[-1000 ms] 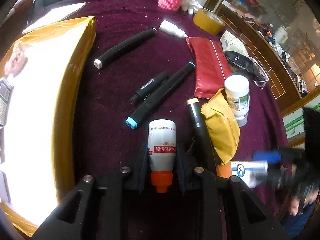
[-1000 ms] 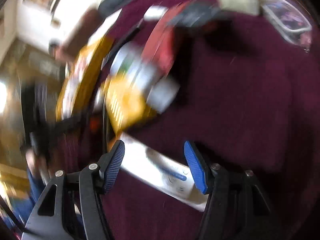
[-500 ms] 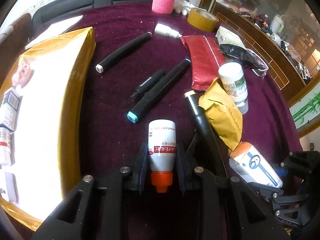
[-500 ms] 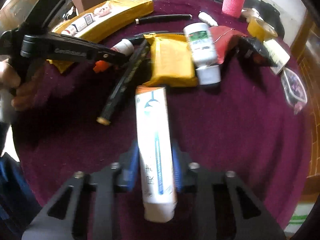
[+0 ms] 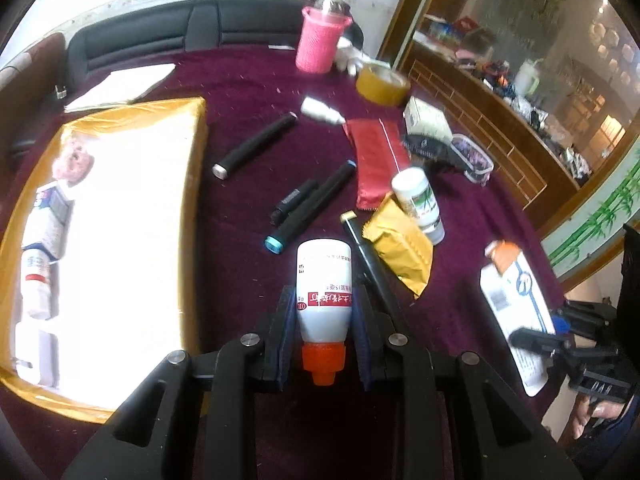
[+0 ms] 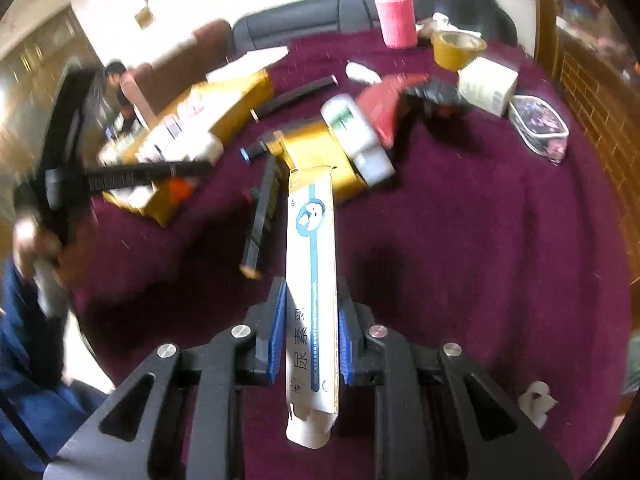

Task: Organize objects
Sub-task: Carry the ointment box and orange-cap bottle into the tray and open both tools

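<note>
My left hand-held gripper clamps a white bottle, orange cap toward me. My right hand-held gripper pinches a long white carton lengthwise.

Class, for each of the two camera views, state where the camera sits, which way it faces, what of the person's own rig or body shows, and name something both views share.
Left wrist: sits behind the left claw, looking forward over the maroon table; the claw grips a white bottle; the right claw shows at right.
Right wrist: sits behind the right claw, facing the table's far side; it grips a white box; the left claw and hand show at left.
Shared: the pink cup, the tape roll.
</note>
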### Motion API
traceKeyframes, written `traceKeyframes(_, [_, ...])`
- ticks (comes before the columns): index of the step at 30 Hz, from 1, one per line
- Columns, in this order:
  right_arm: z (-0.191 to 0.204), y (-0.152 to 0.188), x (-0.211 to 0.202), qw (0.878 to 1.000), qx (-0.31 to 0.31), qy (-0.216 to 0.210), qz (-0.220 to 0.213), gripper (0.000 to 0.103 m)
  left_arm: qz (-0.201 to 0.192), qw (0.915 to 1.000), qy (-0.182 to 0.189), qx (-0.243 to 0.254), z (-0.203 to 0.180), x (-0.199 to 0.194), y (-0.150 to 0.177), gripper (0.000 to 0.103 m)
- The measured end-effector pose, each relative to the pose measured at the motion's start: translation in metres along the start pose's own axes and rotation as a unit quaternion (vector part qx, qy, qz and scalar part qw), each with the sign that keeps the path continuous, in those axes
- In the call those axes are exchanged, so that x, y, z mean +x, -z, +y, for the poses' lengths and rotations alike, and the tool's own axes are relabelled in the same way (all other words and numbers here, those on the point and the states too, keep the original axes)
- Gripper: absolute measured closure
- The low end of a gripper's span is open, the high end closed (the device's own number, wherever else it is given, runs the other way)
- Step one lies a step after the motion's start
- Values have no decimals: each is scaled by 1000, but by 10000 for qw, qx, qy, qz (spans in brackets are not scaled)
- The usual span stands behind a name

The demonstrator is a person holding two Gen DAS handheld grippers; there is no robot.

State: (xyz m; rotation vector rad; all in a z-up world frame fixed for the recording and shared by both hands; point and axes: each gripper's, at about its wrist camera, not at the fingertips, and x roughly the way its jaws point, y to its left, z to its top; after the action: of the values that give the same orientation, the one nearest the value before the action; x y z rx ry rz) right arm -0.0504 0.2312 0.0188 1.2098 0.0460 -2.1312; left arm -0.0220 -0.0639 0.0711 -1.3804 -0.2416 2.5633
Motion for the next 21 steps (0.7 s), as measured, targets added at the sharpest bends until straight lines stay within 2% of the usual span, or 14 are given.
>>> traceKeyframes(5, [28,-39,3,9986,157,-421,-263,84,-243,9993,-140,-230,35,-24,-4,80])
traceKeyframes(11, [77,-96,38,9966,1,-804,-164,84,-293,9964,-437,-672,98,-32,-10,80])
traceKeyframes(19, [139,-177,136,9950,-30,-947,324,83,-55,9912,-739,-1098,167,-9,-28,80])
traceKeyframes(21, [155,-195,170,9932,-69,-982,618,83,50,9897,-708,-1240,182,0,-34,80])
